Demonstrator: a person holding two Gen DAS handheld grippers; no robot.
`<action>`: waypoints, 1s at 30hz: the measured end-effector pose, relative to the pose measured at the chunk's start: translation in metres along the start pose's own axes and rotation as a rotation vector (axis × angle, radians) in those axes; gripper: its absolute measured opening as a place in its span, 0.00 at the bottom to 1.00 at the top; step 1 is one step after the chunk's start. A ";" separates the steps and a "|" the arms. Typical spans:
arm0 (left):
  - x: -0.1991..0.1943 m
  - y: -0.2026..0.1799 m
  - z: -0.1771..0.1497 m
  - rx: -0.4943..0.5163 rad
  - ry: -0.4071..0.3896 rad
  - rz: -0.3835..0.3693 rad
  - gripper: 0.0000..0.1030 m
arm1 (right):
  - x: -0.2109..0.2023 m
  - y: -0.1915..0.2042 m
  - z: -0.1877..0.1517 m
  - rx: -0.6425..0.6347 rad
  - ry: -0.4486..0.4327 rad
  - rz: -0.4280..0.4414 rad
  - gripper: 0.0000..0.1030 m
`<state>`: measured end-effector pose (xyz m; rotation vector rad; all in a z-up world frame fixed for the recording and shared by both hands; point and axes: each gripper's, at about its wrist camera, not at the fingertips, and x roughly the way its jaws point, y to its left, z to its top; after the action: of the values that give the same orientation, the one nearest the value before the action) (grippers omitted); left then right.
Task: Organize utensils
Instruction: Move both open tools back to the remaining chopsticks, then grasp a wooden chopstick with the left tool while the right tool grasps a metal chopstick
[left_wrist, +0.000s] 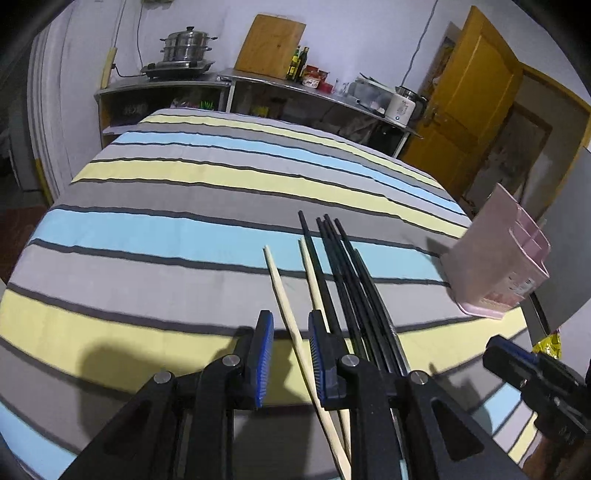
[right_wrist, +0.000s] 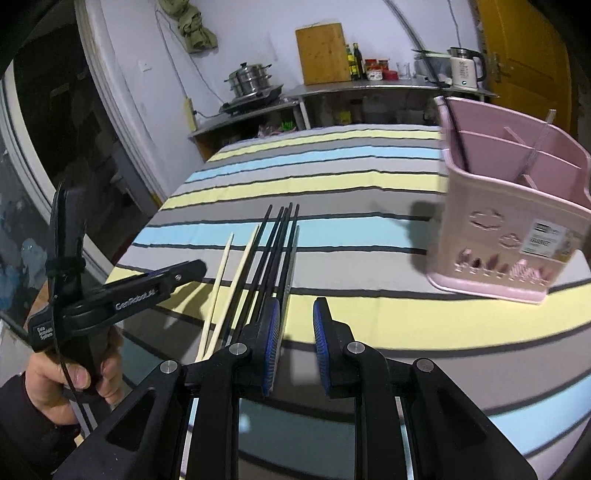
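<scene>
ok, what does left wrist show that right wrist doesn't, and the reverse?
Left wrist only: a pale chopstick lying between the open fingers of the left gripper, and the open doorway beside the yellow door.

Right wrist only: the person's hand gripping the left gripper's handle, the inside dividers of the pink holder with one dark stick standing in it, and a cloth hanging on the wall.

Both: striped tablecloth, black chopsticks, two pale chopsticks, pink holder, steamer pot, cutting board, kettle.
</scene>
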<state>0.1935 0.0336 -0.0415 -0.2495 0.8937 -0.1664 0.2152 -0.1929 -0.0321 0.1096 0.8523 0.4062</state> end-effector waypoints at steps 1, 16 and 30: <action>0.006 0.000 0.003 0.000 0.006 0.005 0.18 | 0.005 0.001 0.002 -0.003 0.007 0.002 0.19; 0.034 -0.005 0.010 0.044 0.016 0.074 0.18 | 0.077 0.005 0.024 -0.030 0.094 -0.014 0.19; 0.034 -0.006 0.008 0.077 0.000 0.096 0.18 | 0.087 0.000 0.025 -0.054 0.115 -0.052 0.19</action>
<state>0.2205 0.0200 -0.0609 -0.1351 0.8953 -0.1117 0.2846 -0.1569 -0.0775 0.0142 0.9549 0.3891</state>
